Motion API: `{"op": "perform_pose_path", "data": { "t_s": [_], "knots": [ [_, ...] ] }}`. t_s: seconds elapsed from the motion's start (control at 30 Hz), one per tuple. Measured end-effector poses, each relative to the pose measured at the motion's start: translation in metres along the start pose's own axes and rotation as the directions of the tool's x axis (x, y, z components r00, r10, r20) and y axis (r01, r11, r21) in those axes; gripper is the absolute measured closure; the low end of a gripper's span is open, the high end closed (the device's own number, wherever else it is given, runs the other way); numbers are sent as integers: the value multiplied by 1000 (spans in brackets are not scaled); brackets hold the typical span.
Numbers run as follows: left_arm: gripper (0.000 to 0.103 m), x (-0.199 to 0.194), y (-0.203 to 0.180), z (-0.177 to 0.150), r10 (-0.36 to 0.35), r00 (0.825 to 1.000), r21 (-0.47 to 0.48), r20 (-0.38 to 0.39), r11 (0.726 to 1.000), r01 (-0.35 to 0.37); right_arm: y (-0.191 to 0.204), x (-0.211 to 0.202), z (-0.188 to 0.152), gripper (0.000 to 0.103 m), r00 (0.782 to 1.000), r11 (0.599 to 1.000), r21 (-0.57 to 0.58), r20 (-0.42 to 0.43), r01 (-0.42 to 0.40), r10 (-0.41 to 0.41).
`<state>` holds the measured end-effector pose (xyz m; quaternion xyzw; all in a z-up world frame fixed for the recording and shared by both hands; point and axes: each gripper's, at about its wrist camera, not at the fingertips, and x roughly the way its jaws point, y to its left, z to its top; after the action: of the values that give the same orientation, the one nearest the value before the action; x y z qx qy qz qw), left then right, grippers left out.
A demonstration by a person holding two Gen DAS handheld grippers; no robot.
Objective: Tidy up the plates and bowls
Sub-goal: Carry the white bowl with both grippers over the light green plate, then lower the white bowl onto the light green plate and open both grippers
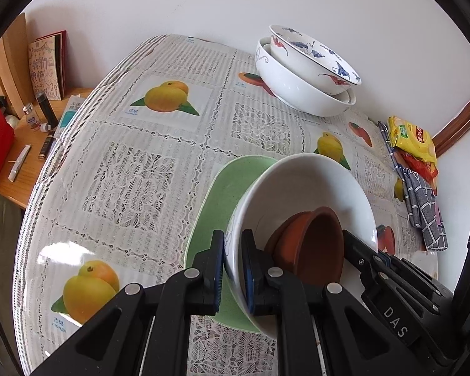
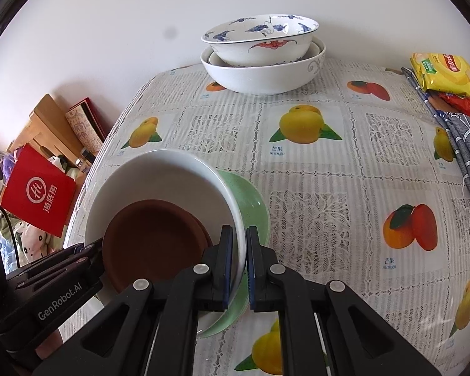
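Gripping opposite rims, left tool [image 1: 233,269] & right tool [image 2: 238,266] both clamp white bowl [image 1: 300,188] w/ brown saucers [image 1: 310,244] inside, sharing load above green plate [image 1: 216,200] beneath them.

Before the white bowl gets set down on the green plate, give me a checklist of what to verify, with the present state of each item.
1. Left gripper shut on the rim of the white bowl: ok.
2. Right gripper shut on the opposite rim: ok.
3. Brown dishes nested inside the bowl: not ok, they have slid to the low side because the bowl is tilted.
4. Green plate directly below the bowl: ok.
5. Bowl bottom touching the plate: cannot tell, hidden by the bowl.
6. Stacked bowls at the far edge of the table well apart from the set-down spot: ok.
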<state>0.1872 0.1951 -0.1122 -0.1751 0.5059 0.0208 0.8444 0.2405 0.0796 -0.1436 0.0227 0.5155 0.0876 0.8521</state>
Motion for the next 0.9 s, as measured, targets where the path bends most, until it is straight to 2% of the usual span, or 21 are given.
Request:
{"op": "perform_pose_path", "data": {
  "t_s": [0.37,0.57,0.9],
  "knots": [
    [91,6,3,3,7,1000,4,16,1000,-7,3,4,1,93,1000,1000,-16,17,-1,2],
    [90,7,1,3,11,1000,4,15,1000,-11,8,2,0,93,998,997,-67,51,38,-35],
    [88,3,0,2,29,1000,17,11,999,-30,1,-4,-1,89,998,998,-58,60,26,-23]
  ]
}}
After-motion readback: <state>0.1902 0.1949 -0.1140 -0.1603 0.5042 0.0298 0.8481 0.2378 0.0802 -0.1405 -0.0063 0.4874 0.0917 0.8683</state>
